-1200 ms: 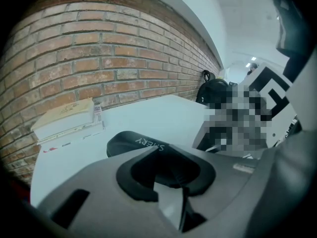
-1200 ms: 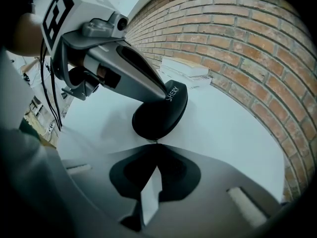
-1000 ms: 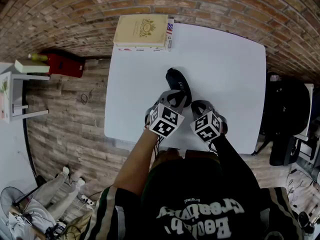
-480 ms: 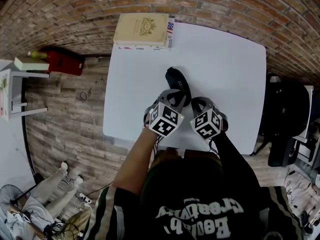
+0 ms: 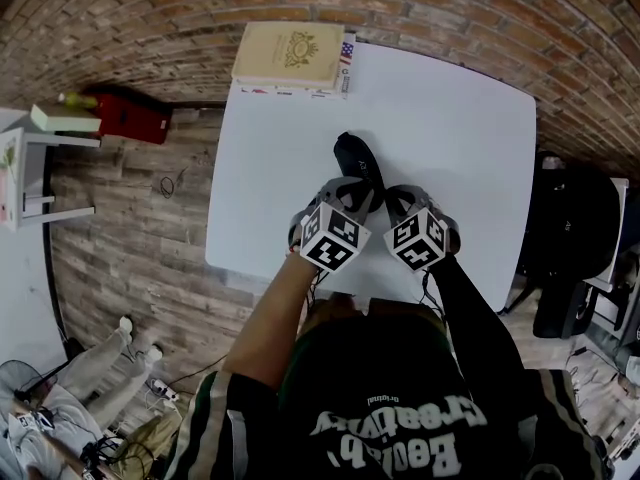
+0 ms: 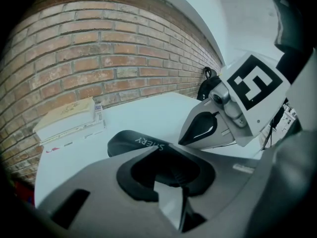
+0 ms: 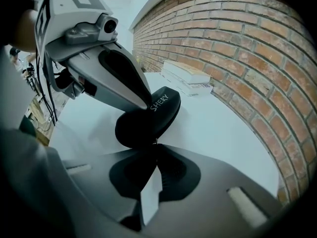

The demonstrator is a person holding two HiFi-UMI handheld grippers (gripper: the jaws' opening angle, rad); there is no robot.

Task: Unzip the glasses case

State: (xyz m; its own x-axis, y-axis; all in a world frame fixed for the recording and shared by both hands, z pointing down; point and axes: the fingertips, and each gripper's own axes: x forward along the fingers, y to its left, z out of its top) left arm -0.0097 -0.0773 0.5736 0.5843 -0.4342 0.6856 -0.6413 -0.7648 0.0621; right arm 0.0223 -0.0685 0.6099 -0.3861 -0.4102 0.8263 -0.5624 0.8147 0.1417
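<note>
A black glasses case (image 5: 352, 158) lies on the white table (image 5: 450, 118), its far end pointing at the wall. My left gripper (image 5: 357, 192) is shut on the case's near end; in the left gripper view the case (image 6: 136, 140) runs in between the jaws of this gripper (image 6: 168, 157). My right gripper (image 5: 384, 196) comes in from the right, close beside the left one. In the right gripper view the tips of the right gripper (image 7: 156, 145) are shut against the near end of the case (image 7: 148, 118), pinching what looks like the small zipper pull. The zip itself is hidden.
A tan book on a thin stack (image 5: 290, 58) lies at the table's far left corner by the brick wall. A red box (image 5: 135, 123) and a white stool (image 5: 40, 178) stand on the floor at left, and a black chair (image 5: 575, 238) at right.
The right gripper has rolled slightly about its own axis. The left gripper and the case have stayed where they were.
</note>
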